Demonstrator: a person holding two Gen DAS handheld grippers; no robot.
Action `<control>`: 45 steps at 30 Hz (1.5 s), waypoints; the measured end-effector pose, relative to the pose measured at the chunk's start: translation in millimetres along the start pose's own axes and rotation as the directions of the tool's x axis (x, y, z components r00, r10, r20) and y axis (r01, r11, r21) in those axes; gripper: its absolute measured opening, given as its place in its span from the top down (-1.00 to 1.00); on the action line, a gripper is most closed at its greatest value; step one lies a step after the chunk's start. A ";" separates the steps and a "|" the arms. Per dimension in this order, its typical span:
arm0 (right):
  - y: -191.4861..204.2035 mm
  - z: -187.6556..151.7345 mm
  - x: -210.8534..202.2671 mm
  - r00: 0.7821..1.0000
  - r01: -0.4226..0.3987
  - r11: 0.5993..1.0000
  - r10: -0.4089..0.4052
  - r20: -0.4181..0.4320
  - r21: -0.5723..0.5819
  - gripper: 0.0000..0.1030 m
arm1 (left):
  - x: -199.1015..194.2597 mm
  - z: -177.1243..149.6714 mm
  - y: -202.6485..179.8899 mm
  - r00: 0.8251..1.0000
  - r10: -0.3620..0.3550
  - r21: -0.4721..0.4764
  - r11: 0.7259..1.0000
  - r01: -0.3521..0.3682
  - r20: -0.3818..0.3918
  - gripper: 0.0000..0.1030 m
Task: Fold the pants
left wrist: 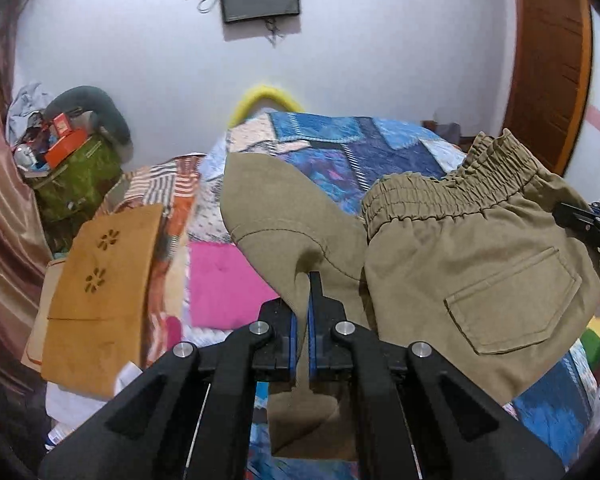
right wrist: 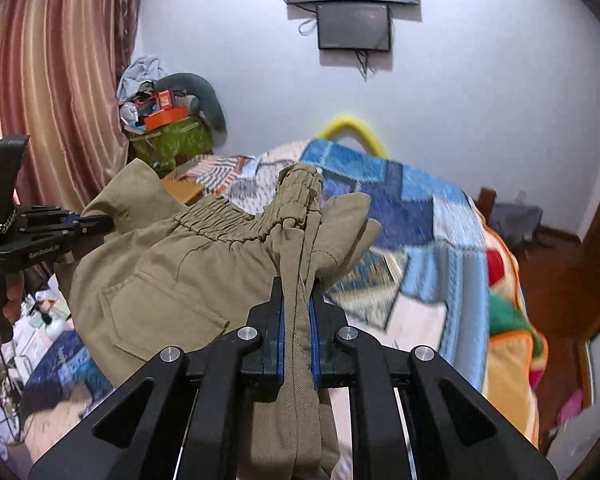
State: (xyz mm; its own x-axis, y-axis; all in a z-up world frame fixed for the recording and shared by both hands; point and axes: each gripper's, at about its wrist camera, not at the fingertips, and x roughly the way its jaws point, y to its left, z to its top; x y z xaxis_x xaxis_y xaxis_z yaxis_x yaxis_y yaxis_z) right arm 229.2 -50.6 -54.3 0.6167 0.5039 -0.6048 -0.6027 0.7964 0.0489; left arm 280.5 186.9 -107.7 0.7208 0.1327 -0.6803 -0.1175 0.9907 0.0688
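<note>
The khaki pants (left wrist: 476, 264) with an elastic waistband and a back pocket hang in the air above the bed, stretched between both grippers. My left gripper (left wrist: 300, 304) is shut on a fold of the pants fabric. My right gripper (right wrist: 298, 300) is shut on a bunched edge of the pants (right wrist: 172, 276) below the waistband. The left gripper also shows in the right wrist view (right wrist: 96, 222), at the far left, pinching the cloth. The right gripper shows at the right edge of the left wrist view (left wrist: 568, 212).
A patchwork blanket (right wrist: 420, 232) covers the bed (left wrist: 340, 148) below. A tan folded cloth (left wrist: 104, 292) and a pink cloth (left wrist: 220, 280) lie at the left. A green bag with boxes (left wrist: 76, 176) stands by the curtain (right wrist: 52, 92). A wooden door (left wrist: 548, 60) is at the right.
</note>
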 end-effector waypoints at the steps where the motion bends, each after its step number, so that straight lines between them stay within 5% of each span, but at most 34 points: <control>1: 1.1 4.0 6.2 1.000 -0.004 1.000 0.004 0.004 -0.003 0.84 | 5.7 4.3 6.2 1.000 0.011 -0.003 1.000 -0.011 -0.001 0.91; 16: 34.6 46.9 170.3 0.999 -0.026 0.998 0.024 -0.049 -0.053 0.85 | 162.8 17.3 101.7 0.982 0.177 -0.059 0.982 -0.180 -0.064 0.90; 27: 42.3 4.2 252.7 0.970 -0.055 0.998 0.047 -0.239 -0.028 0.83 | 271.8 -49.3 137.6 0.953 0.165 -0.091 0.977 -0.193 -0.256 0.77; 33: 34.3 -3.5 249.0 0.948 -0.054 0.999 0.054 -0.313 0.011 0.58 | 256.7 -62.0 147.6 0.947 0.135 -0.134 0.974 -0.180 -0.291 0.50; 38: 40.1 -8.6 235.2 0.935 -0.008 0.999 -0.006 -0.355 -0.039 -0.06 | 226.5 -72.7 144.7 0.930 0.172 -0.070 0.976 -0.205 -0.325 0.18; 41: 42.7 -10.0 216.7 0.935 -0.007 0.998 -0.018 -0.354 -0.070 -0.06 | 204.3 -77.8 143.1 0.922 0.197 -0.054 0.972 -0.228 -0.334 0.11; 45: 41.6 -2.7 181.2 0.945 -0.017 0.998 -0.003 -0.327 -0.058 -0.06 | 152.4 -74.9 140.7 0.932 0.180 -0.088 0.972 -0.218 -0.315 0.11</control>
State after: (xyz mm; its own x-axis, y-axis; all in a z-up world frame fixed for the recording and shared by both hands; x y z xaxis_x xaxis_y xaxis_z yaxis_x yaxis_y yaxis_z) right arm 314.5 72.9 -164.0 0.4192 0.3649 -0.8313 -0.6419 0.7667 0.0129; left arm 322.7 344.2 -256.3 0.4356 0.2926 -0.8513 -0.3311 0.9315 0.1507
